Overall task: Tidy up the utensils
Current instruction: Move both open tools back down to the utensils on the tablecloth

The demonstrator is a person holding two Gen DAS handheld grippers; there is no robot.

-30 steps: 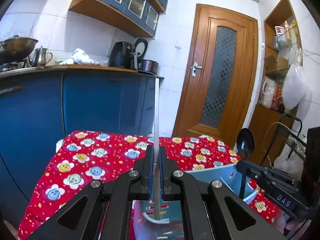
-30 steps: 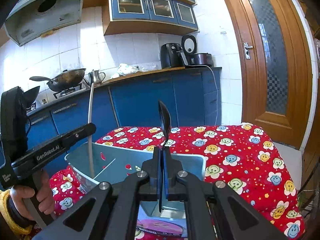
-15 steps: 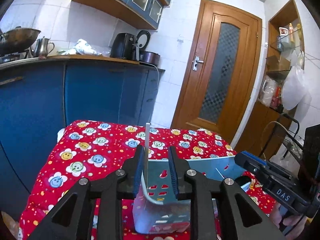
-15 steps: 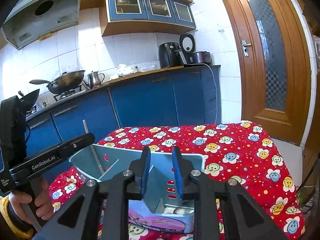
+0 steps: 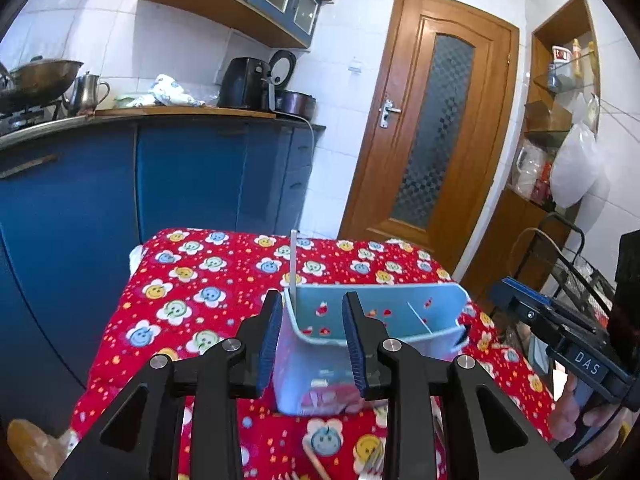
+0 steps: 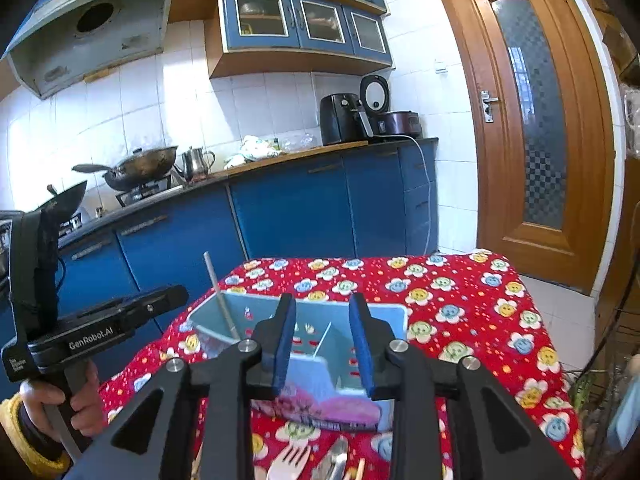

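A light blue caddy point(image 5: 372, 316) is sitting on the bench point(image 5: 208, 280), and it is showing at 6 o'clock in both views. The caddy is a plastic box with thin walls inside it that are splitting it into parts, and little holes in its sides are letting the red cloth show through. A pink picture is showing on its front wall. A long thin metal handle point(image 5: 294, 264) is standing up in the caddy's left corner part, leaning on the rim and poking up toward 12 o'clock. In the right wrist view the same handle is tilting toward 11 o'clock. The left claw point(image 5: 312, 340) is hanging just in front of the caddy with its blue pads apart; its jaws have just been opening and nothing is between them. The right claw point(image 6: 322, 344) is doing the same: its jaws have just been opening, and they are empty too. A pale fork point(image 6: 290, 462) and other utensils point(image 6: 334, 460) are lying flat on the cloth at 6 o'clock, near the caddy's front. The bench is wearing a red cloth with smiling flowers in yellow, blue and white. Behind it, blue cupboards point(image 6: 304, 208) are running along a white tiled wall. A wok point(image 6: 140, 162) and a metal kettle point(image 6: 196, 162) are sitting up there at 9 o'clock. A brown door point(image 6: 532, 120) with bumpy glass is standing at 2 o'clock. A person's hand point(image 6: 64, 404) is holding the left claw's grip at 8 o'clock.
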